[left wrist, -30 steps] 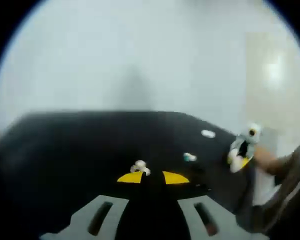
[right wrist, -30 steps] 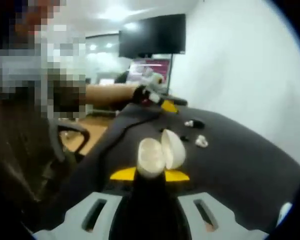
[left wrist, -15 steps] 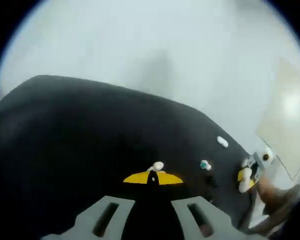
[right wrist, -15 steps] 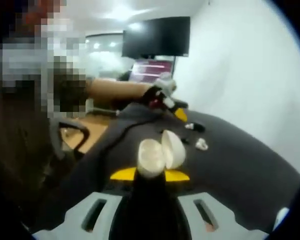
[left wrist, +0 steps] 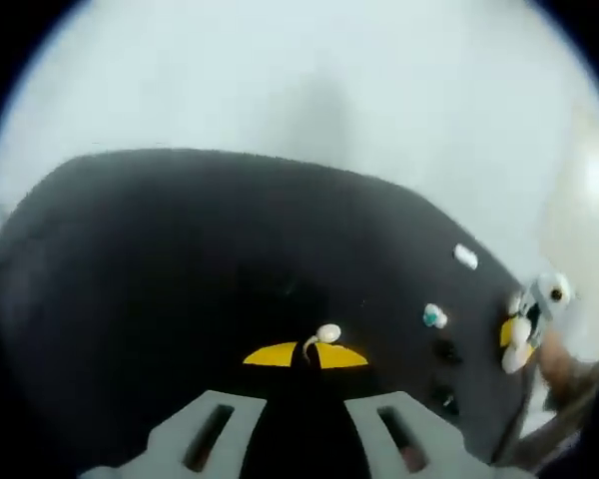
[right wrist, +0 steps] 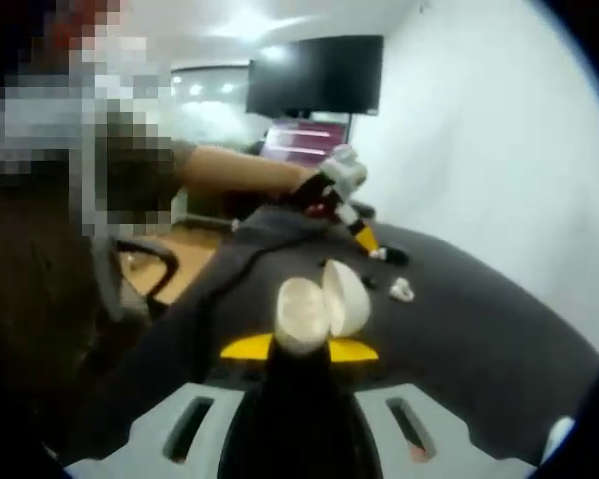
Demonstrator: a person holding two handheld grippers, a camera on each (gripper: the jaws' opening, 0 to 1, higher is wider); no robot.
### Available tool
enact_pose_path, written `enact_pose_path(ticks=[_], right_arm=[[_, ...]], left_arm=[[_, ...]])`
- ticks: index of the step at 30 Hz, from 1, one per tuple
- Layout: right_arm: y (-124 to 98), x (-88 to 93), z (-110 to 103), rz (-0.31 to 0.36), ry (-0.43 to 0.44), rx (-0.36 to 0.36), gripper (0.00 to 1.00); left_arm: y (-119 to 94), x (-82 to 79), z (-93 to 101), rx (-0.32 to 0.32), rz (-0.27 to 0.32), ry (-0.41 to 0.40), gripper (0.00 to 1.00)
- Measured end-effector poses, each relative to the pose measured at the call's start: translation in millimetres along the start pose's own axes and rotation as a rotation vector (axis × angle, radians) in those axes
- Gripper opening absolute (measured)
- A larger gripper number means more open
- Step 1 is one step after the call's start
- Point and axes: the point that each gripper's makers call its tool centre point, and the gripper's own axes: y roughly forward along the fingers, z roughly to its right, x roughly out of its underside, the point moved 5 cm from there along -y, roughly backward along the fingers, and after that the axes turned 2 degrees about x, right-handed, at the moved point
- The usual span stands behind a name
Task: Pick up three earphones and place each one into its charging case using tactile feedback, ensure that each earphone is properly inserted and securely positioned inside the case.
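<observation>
My left gripper [left wrist: 305, 355] is shut on a small white earphone [left wrist: 325, 333], which is raised above the black table [left wrist: 160, 259]. My right gripper [right wrist: 299, 349] is shut on an open white charging case [right wrist: 319, 304], its lid tipped to the right. In the right gripper view, the left gripper [right wrist: 363, 239] hangs over the far part of the table, close to a white earphone [right wrist: 401, 289] and a dark item [right wrist: 389, 256]. In the left gripper view, the right gripper [left wrist: 517, 339] sits at the table's right edge, past a teal-and-white earphone [left wrist: 434, 316].
A small white object [left wrist: 465, 256] lies near the table's far right edge, and two dark items [left wrist: 444, 351] lie closer in. A person's arm [right wrist: 240, 170] reaches in from the left. An office chair [right wrist: 140, 269] stands beside the table. A dark monitor [right wrist: 314, 75] hangs on the wall.
The left gripper has shut on the white earphone and lifted it off the table, moving up and to the right in the right gripper view. The right gripper and case have stayed still.
</observation>
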Motion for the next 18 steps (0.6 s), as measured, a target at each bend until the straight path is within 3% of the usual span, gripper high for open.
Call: enact_pose_path(ticks=[2,6,7,9,15,18], right_arm=[[0,-0.3,0,0.000,-0.002,0.001,0.20],[1,-0.2,1,0.001,0.000,0.001,0.20],[1,-0.2,1,0.001,0.000,0.000,0.20],[1,-0.1,1,0.001,0.000,0.000,0.20],[0,0.2,1,0.001,-0.002,0.001,0.20],[0,0.3,1,0.001,-0.002,0.002,0.20]], left_arm=[[0,-1.1,2.3,-0.041,-0.016,0.092,0.02],[-3,-1.9,16.6,-0.130,-0.049,0.394,0.01],[-3,-0.7,20.6,-0.128,-0.052,0.410,0.01],[-5,-0.9,30.5,-0.135,-0.037,0.487,0.01],[-24,-12.8,53.5,-0.321,0.021,0.876,0.01],[-40,-21.0,81.1,-0.394,0.077,1.082,0.01]])
